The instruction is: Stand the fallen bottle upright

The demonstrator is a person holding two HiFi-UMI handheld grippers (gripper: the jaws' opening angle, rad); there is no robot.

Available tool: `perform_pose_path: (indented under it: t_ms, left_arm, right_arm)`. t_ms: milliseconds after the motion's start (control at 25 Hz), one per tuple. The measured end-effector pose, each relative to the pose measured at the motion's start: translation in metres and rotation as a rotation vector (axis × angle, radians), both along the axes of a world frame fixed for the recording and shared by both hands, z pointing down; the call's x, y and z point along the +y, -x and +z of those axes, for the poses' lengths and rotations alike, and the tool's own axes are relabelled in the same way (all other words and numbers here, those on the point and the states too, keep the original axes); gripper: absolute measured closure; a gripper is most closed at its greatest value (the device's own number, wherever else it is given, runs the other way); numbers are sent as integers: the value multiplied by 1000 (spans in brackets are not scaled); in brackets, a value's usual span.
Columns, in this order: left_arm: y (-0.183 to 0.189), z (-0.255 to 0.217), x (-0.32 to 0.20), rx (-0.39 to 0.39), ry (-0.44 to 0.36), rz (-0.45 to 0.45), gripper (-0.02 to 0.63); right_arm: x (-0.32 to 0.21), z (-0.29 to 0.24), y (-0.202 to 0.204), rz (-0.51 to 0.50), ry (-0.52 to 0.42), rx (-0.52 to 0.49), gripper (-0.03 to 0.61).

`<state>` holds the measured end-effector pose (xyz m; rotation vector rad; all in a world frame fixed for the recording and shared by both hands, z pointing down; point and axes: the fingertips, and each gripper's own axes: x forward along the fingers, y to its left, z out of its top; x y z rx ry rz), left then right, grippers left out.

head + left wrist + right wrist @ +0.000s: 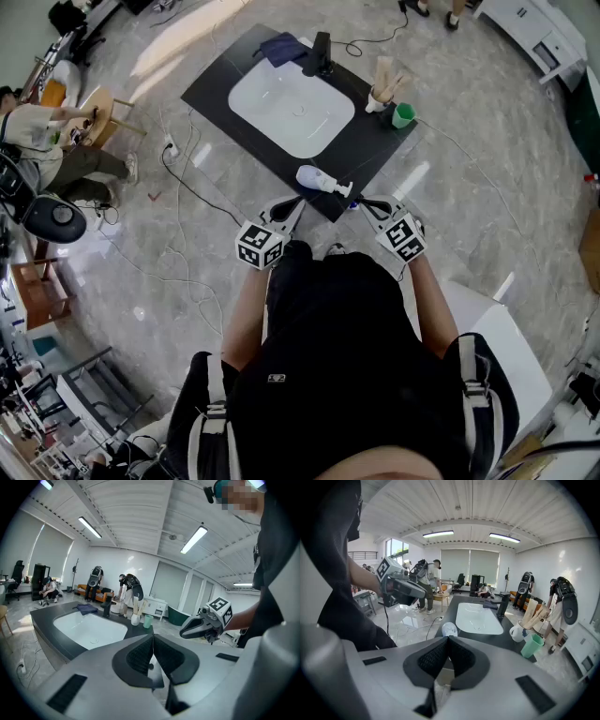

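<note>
A white bottle [319,179] with a pump top lies on its side at the near edge of the black counter [380,150]. In the head view my left gripper [297,201] and my right gripper [365,203] hover just short of that edge, one on each side of the bottle, touching nothing. In the right gripper view the bottle [449,630] shows just beyond the right gripper [448,640], whose pads meet with nothing between them. The left gripper [153,638] has its pads pressed together and holds nothing; the bottle is hidden in that view.
A white sink basin [291,105] fills the counter's middle, with a black faucet [321,54] and a dark blue cloth [281,47] behind it. A green cup [403,114] and a white holder of wooden utensils [380,89] stand at the right. Cables [187,178] cross the floor.
</note>
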<state>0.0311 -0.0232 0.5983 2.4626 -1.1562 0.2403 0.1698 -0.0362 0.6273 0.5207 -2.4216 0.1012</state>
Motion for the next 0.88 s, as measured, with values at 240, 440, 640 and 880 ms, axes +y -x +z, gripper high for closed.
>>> perform_pose_path:
  t_ms: [240, 440, 640, 880]
  left_arm:
    - [2, -2, 3, 4, 6, 6, 597]
    - [8, -2, 2, 9, 2, 8, 597]
    - [18, -6, 1, 12, 1, 23, 597]
    - [29, -3, -5, 19, 13, 67, 597]
  right_arm:
    - [5, 1, 3, -6, 11, 3, 518]
    - [2, 6, 8, 4, 14, 15, 518]
    - [1, 0, 18, 33, 10, 6, 518]
    - [0, -1, 30, 65, 4, 29, 518]
